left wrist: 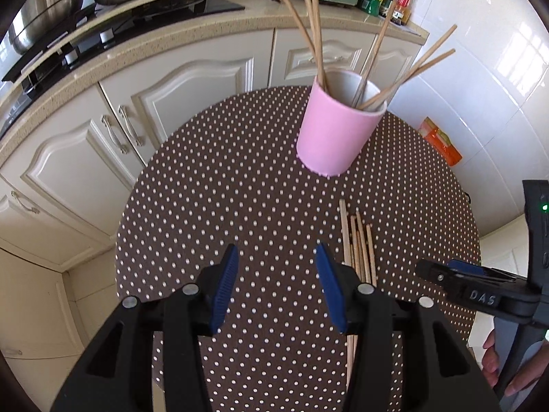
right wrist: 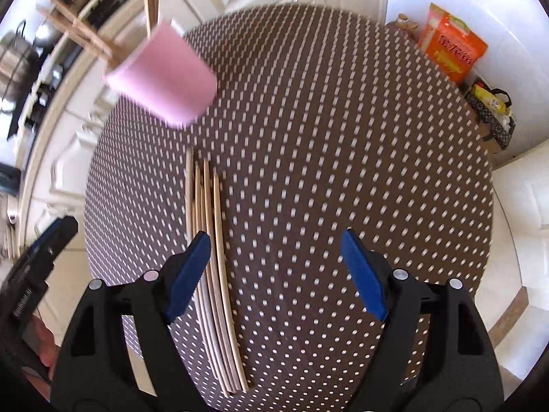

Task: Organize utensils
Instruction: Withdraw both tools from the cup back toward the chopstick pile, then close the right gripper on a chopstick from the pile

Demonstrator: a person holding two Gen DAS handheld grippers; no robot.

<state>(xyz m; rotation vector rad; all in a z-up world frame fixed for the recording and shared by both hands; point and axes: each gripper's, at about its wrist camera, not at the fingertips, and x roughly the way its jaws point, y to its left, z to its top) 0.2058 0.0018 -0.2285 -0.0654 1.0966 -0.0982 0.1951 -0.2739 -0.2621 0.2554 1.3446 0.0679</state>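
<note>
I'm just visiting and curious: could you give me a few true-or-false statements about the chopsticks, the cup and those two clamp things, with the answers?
1. The pink cup stands upright on the dotted table. True.
2. The cup is empty. False: several chopsticks stand in it.
3. A bundle of loose chopsticks lies flat on the table. True.
4. The left hand-held gripper is clamped on a chopstick. False: it is open and holds nothing.
5. The right hand-held gripper is open. True.
6. The orange packet lies inside the cup. False: it sits beyond the table's edge.
</note>
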